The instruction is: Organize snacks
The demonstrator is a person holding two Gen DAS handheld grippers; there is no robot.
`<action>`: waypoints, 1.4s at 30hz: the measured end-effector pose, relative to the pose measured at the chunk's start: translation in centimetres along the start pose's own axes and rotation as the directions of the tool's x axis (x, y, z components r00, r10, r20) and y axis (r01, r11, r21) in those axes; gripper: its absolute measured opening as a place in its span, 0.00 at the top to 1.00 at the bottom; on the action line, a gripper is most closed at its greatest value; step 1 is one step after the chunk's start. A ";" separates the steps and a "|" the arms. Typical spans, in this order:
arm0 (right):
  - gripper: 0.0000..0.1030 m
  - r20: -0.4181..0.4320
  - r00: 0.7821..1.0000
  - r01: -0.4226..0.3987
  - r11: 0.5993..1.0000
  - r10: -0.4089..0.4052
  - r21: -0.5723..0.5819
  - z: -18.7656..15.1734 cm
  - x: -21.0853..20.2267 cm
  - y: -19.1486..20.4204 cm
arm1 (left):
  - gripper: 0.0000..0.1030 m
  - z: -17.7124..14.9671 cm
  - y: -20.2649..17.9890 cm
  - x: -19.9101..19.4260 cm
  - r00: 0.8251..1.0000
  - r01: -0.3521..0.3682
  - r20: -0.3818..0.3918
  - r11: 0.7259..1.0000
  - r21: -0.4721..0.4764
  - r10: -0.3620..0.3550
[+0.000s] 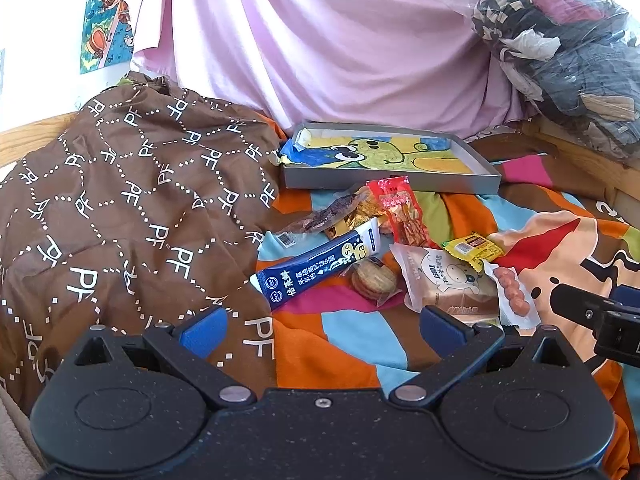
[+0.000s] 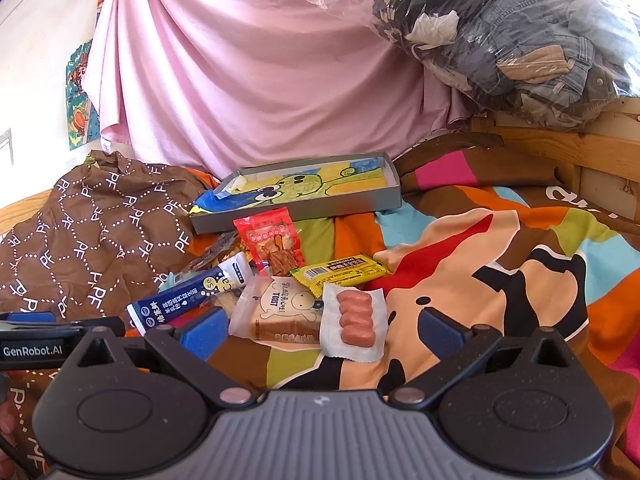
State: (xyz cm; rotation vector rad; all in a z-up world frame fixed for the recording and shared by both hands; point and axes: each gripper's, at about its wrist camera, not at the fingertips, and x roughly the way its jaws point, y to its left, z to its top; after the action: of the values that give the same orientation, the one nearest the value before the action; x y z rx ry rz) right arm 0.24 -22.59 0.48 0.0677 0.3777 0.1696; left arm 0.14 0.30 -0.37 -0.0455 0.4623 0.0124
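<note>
Right gripper (image 2: 320,330), jaws wide and empty, faces the sausage pack (image 2: 355,323) just ahead, lengthwise toward it; left gripper (image 1: 320,330), also wide and empty, sits farther left.

Ahead of our left claw (image 1: 320,330) we see snack packets (image 1: 400,252) heaped on the bed (image 1: 352,344). A tray (image 1: 384,182) lies behind them. A quilt (image 1: 120,200) bunches left.

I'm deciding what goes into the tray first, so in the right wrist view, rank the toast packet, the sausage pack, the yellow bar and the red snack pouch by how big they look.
Largest to smallest, as seen:
1. toast packet
2. sausage pack, close behind and nearest the camera, so unsure
3. red snack pouch and yellow bar, which look alike; the pouch lies farther back
</note>
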 end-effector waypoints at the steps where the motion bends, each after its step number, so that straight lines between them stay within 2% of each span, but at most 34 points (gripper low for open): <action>1: 0.00 0.000 1.000 0.001 1.000 -0.001 0.000 0.0 0.0 0.0 | 0.01 0.1 0.0 0.0 1.000 0.001 -0.002 1.000 0.000 -0.001; 13: 0.00 0.003 0.999 0.039 0.998 -0.039 -0.050 -0.1 0.7 0.2 | 0.01 0.8 0.2 2.1 0.994 0.029 -0.107 0.999 -0.017 -0.031; 18: 0.00 -0.015 0.996 0.084 0.992 -0.085 -0.093 0.0 1.8 0.0 | 0.01 2.0 -0.1 3.7 0.989 0.061 -0.135 0.998 0.034 -0.056; 23: 0.00 -0.046 0.996 0.071 0.990 -0.077 -0.119 0.5 3.1 -0.4 | 0.01 3.7 -0.7 6.0 0.986 0.116 -0.132 0.990 0.086 -0.104; 26: 0.00 -0.061 0.996 0.051 0.987 -0.061 -0.155 0.8 4.0 -0.4 | 0.01 4.5 -1.3 7.4 0.980 0.171 -0.120 0.980 0.104 -0.159; 29: 0.00 -0.085 0.995 0.036 0.983 -0.052 -0.181 0.9 4.8 -0.3 | 0.01 5.1 -1.9 8.5 0.962 0.266 -0.095 0.958 0.108 -0.256; 32: 0.00 -0.112 0.993 0.024 0.977 -0.049 -0.211 0.9 5.5 -0.2 | 0.01 5.4 -2.3 9.3 0.931 0.363 -0.076 0.926 0.101 -0.356; 35: 0.00 -0.125 0.990 0.032 0.969 -0.064 -0.247 0.7 6.2 0.1 | 0.02 5.5 -2.6 10.5 0.897 0.438 -0.099 0.897 0.062 -0.431; 40: 0.00 -0.166 0.983 0.028 0.965 -0.073 -0.262 0.6 7.7 0.6 | 0.04 5.3 -2.6 13.3 0.864 0.480 -0.164 0.877 -0.020 -0.476; 42: 0.01 -0.185 0.979 0.034 0.965 -0.085 -0.262 0.7 8.5 0.8 | 0.05 5.2 -2.4 14.2 0.858 0.481 -0.172 0.875 -0.059 -0.483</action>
State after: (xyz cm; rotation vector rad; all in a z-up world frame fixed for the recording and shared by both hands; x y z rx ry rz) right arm 8.16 -20.35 -1.85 -0.2185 0.5498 0.1644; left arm 15.21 -1.79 -1.91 -0.1779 0.6251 -0.4889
